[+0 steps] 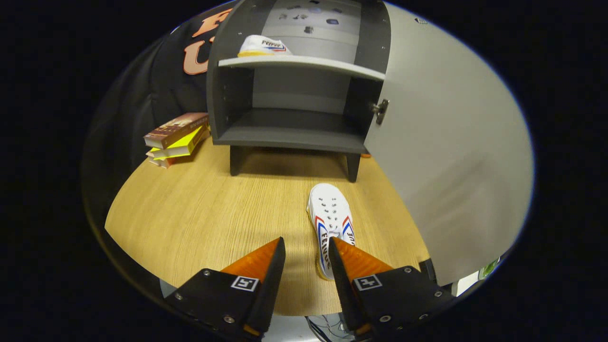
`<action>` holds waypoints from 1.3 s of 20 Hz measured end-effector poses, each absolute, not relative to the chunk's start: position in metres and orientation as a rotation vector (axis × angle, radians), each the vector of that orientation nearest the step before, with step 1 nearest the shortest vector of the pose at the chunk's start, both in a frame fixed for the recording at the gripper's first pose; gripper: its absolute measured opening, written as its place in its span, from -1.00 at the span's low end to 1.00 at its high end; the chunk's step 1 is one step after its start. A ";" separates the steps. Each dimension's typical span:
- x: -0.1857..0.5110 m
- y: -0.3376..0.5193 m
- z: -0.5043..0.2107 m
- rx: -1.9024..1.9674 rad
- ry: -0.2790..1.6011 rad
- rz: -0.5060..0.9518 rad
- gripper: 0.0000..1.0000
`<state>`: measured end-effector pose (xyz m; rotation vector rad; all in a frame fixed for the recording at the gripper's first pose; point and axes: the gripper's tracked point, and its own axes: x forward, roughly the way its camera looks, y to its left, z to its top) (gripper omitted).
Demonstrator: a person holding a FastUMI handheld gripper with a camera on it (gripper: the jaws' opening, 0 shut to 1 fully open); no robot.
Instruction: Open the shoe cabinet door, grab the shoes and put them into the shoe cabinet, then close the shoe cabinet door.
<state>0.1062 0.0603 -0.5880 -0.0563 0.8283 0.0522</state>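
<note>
Shoe cabinet (294,128) of dark grey board was the largest thing in view and the landmark for all else: it stood on short legs at the far side of the light wood-grain surface (199,213), its pale grey door (446,156) swung wide open on the right and reaching forward past the surface's right side. A small metal hinge (380,110) showed where the door met the cabinet's side wall. Inside, a pale grey shelf (304,62) split the cabinet in two; the lower compartment held nothing visible, while a white canvas shoe with red and blue stripes and a yellowish sole (262,46) lay on the shelf towards its left end. Left of the cabinet, near its front corner, a stack of books with brown and yellow covers (176,138) rested on the surface. In front of the cabinet, well clear of its legs, a second white canvas shoe with red and blue side stripes (331,223) lay flat, toe pointing to the cabinet. The gripper (307,251) hung over the surface on the near side of that shoe, its fingers (260,260) parted with a bare gap between them, gripping nothing; the right finger overlapped the shoe's heel end in view, and whether it touched could not be told.
</note>
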 end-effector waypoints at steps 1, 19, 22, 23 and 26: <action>0.111 0.054 -0.600 -0.070 0.847 0.051 0.21; 0.146 0.044 -0.682 -0.051 0.979 0.108 -0.65; 0.146 0.048 -0.677 -0.016 0.985 0.106 -1.00; 0.148 0.051 -0.674 -0.006 0.983 0.107 -1.00; 0.152 0.051 -0.661 0.050 0.982 0.104 -1.00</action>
